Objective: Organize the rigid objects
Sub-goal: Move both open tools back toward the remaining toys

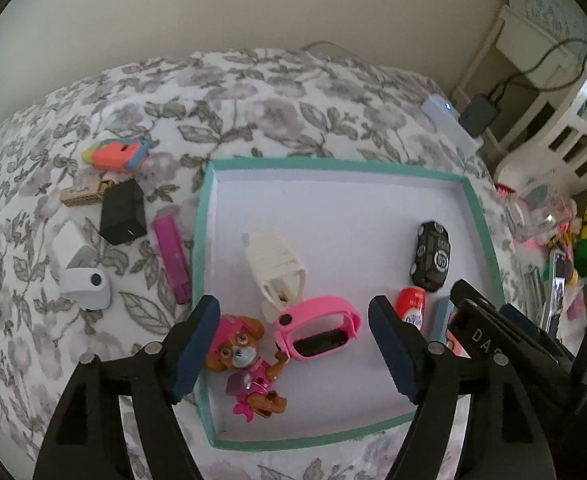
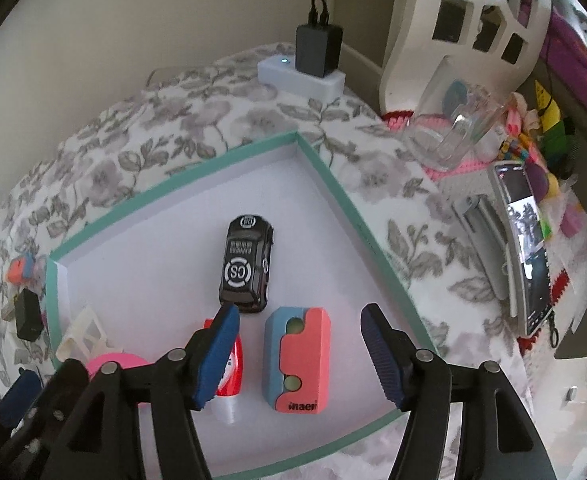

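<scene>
A teal-rimmed white tray lies on a floral bedspread. In it are a pink watch, a pup figure, a white ribbed piece, a black toy car, a red tube and a coral-and-blue block. My left gripper hangs open above the watch and the figure and touches neither. Over the coral-and-blue block, my right gripper is open, its pads clear of the block. Left of the tray lie a multicoloured block, a black charger and a magenta bar.
A white camera-like device and a tan box also lie left of the tray. Behind it sits a power strip with a black adapter. To the right are a white basket, a clear cup and a phone.
</scene>
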The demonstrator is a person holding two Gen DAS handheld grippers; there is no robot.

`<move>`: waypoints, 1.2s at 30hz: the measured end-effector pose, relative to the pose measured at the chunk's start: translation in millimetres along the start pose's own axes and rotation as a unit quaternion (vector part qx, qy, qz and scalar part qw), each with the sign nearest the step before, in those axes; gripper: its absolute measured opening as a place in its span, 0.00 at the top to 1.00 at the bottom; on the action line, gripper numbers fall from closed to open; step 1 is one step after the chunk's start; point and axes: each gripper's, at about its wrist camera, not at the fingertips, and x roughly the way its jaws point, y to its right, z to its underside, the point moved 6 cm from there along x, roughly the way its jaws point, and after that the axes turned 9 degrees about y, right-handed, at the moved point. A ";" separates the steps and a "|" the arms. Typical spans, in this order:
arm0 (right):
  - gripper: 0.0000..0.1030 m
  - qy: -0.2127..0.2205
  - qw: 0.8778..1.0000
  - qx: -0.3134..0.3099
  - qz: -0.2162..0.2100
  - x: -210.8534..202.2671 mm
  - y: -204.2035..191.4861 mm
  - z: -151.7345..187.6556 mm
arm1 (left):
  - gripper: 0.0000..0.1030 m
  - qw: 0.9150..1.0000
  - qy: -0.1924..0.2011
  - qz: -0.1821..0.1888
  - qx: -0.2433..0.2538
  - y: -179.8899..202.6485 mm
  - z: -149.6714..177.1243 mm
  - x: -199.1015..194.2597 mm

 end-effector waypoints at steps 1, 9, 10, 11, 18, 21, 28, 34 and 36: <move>0.35 0.003 1.000 0.001 0.000 -1.0 0.3 -1.1 | 0.24 1.000 0.002 -0.002 -0.003 -1.3 -0.9 -1.4; 0.30 -0.006 1.000 -0.019 -0.021 2.1 -13.5 3.8 | 0.22 0.997 0.012 -0.046 -0.054 -34.2 -7.6 -4.8; 0.29 -0.009 0.999 -0.027 -0.028 2.7 -18.6 5.2 | 0.20 0.996 0.012 -0.054 -0.066 -41.6 -8.4 -4.4; 0.27 -0.010 0.999 -0.031 -0.030 3.1 -21.5 6.4 | 0.18 0.995 0.012 -0.060 -0.074 -46.8 -8.6 -4.3; 0.10 -0.007 0.996 -0.072 -0.054 1.2 -45.7 12.5 | 0.05 0.985 0.023 -0.116 -0.127 -86.8 -7.6 -7.2; 0.01 -0.004 0.995 -0.084 -0.062 -0.4 -53.2 13.9 | 0.05 0.981 0.026 -0.132 -0.138 -100.0 -6.9 -9.4; 0.00 -0.001 0.993 -0.094 -0.074 -4.0 -62.2 15.6 | 0.01 0.974 0.010 -0.127 -0.186 -128.8 -3.0 -6.8; 0.00 0.045 0.990 -0.081 -0.103 -30.3 -71.0 0.6 | 0.01 0.962 0.019 -0.170 -0.214 -159.8 -3.4 -20.4; 0.00 0.071 0.988 -0.081 -0.113 -44.2 -76.0 -6.4 | 0.01 0.959 0.032 -0.183 -0.215 -166.7 -5.7 -28.1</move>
